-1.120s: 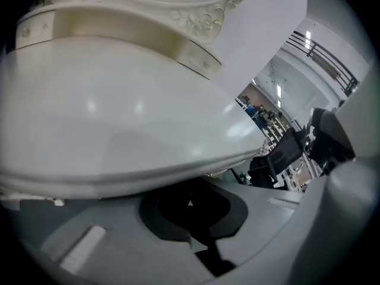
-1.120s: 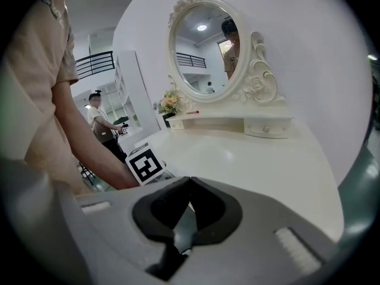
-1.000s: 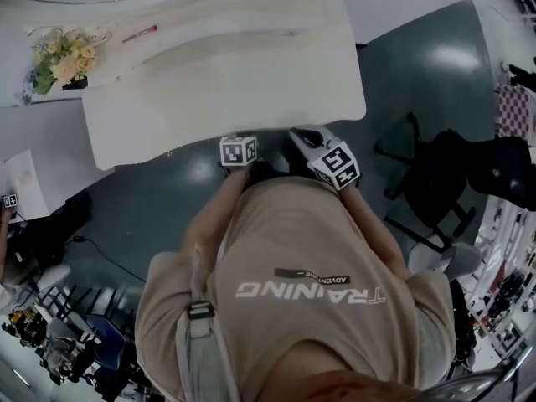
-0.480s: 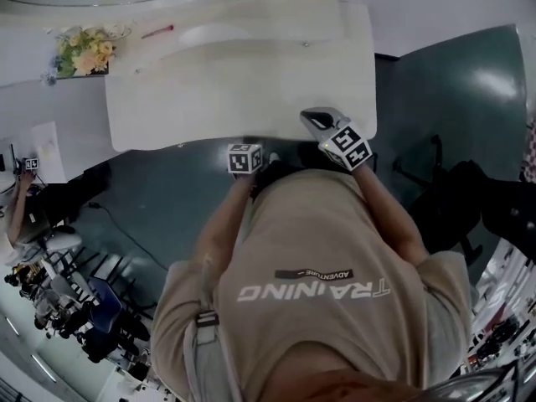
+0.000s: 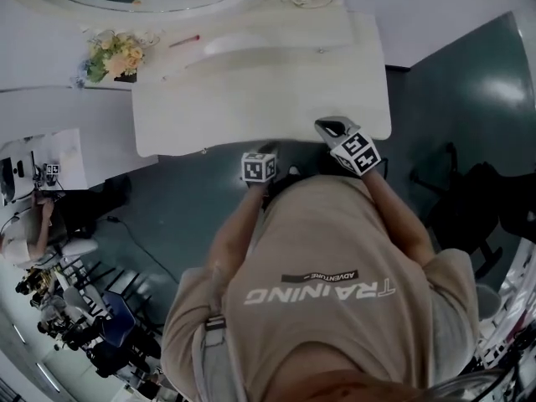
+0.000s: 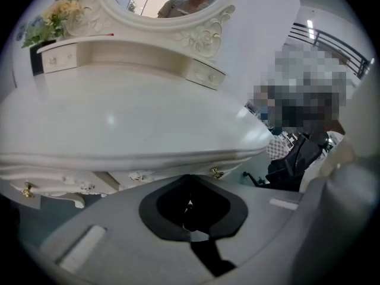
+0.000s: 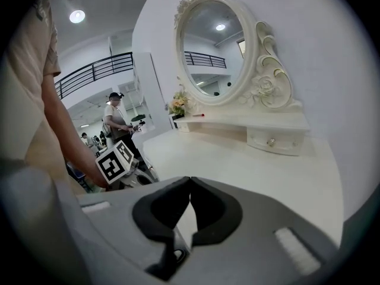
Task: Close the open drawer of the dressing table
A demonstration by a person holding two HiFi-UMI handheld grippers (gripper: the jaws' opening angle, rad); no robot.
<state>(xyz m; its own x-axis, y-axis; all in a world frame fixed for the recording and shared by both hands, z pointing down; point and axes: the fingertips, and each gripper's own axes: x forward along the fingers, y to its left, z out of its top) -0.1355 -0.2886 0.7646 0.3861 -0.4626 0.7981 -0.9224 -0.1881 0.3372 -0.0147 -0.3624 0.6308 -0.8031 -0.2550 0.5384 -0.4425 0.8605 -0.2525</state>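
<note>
- The glossy white dressing table [image 5: 251,99] stood at 12 o'clock from the person in the beige shirt [image 5: 327,266].
- The left gripper [image 5: 269,147] hung at the tabletop's near edge, at about 6 o'clock of it. Its jaws were clenched together with nothing between them.
- Its own view looked up under the rim at a carved white drawer front with a small brass knob [image 6: 209,171], at 12 o'clock from the jaws. Whether it stood out or lay flush could not be made out.
- The right gripper [image 5: 330,126] was over the table's near right corner, at 3 o'clock from the left gripper, jaws likewise clenched and empty.
- An oval mirror in a carved white frame [image 7: 217,46] rose at the tabletop's 12 o'clock edge.
- A bunch of pale yellow flowers [image 5: 113,57] sat at 10 o'clock of the tabletop.
</note>
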